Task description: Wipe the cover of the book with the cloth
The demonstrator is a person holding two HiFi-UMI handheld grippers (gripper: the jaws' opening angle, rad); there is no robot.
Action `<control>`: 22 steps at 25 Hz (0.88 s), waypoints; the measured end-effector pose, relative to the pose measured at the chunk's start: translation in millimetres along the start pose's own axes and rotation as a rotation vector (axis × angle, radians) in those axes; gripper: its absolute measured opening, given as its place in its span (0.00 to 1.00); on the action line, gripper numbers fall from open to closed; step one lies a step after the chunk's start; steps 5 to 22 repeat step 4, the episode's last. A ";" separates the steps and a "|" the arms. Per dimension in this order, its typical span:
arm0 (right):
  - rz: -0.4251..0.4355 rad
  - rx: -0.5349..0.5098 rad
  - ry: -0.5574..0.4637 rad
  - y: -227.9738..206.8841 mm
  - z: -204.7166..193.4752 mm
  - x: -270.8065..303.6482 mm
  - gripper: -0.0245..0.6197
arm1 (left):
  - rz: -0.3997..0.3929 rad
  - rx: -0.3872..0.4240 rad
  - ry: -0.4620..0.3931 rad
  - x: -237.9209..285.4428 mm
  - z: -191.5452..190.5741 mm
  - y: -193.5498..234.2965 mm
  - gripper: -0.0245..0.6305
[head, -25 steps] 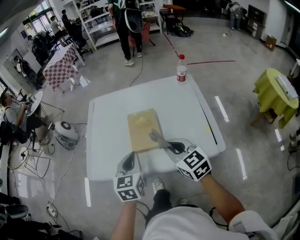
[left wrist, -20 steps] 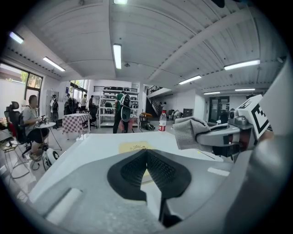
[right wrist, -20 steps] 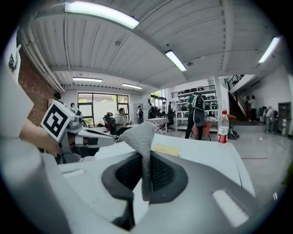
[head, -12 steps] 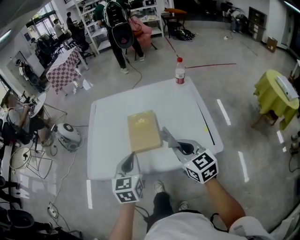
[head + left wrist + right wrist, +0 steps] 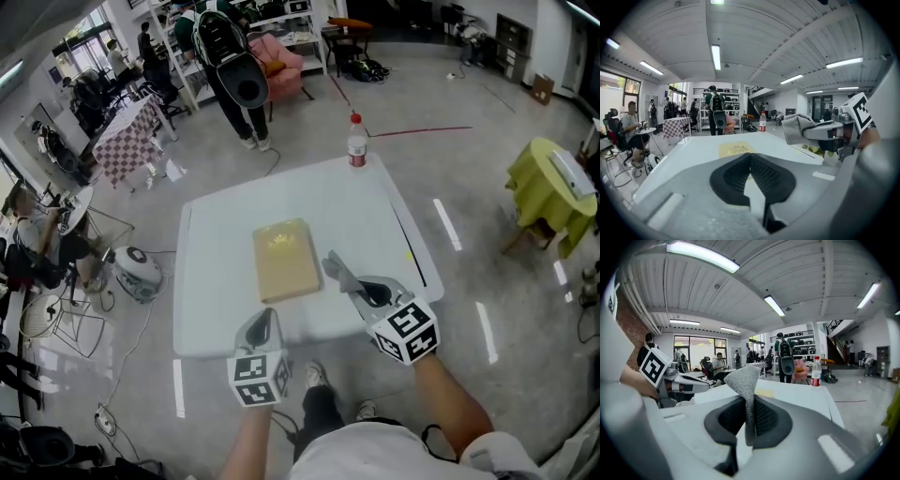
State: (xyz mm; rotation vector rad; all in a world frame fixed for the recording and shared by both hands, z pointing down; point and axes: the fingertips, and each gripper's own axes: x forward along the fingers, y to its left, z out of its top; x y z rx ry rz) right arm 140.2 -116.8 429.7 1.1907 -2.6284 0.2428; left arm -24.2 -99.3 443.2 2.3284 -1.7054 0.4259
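The white square bench (image 5: 375, 216) is seen from above in the head view. A tan rectangular book (image 5: 286, 260) is laid flat near the middle of the bench. Its cover faces up, a faint emblem shows toward its far end, and its long edges run away from the person.

The right tool (image 5: 352, 286) is found closed on a grey knitted cloth (image 5: 339, 272). In the right gripper view the cloth (image 5: 745, 380) is pinched between the two dark pads and stands up past the tips in a folded peak. The cloth is held just beside the near right corner of the book and is not laid on the cover. In the left gripper view it is seen raised off the bench surface.

The left tool (image 5: 263, 319) is held over the near edge of the bench, near the book's near left corner and apart from it. In the left gripper view its jaws are pressed together with nothing between them.

A clear plastic bottle with a red cap and red label (image 5: 356, 143) stands upright at the far edge of the bench, well apart from the book.

A person wearing a dark backpack (image 5: 234, 75) is noted standing on the floor beyond the bench.
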 end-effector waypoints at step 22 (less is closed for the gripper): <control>0.009 0.002 0.000 9.1 1.1 3.0 0.06 | -0.001 -0.004 0.003 -4.4 -2.8 4.3 0.05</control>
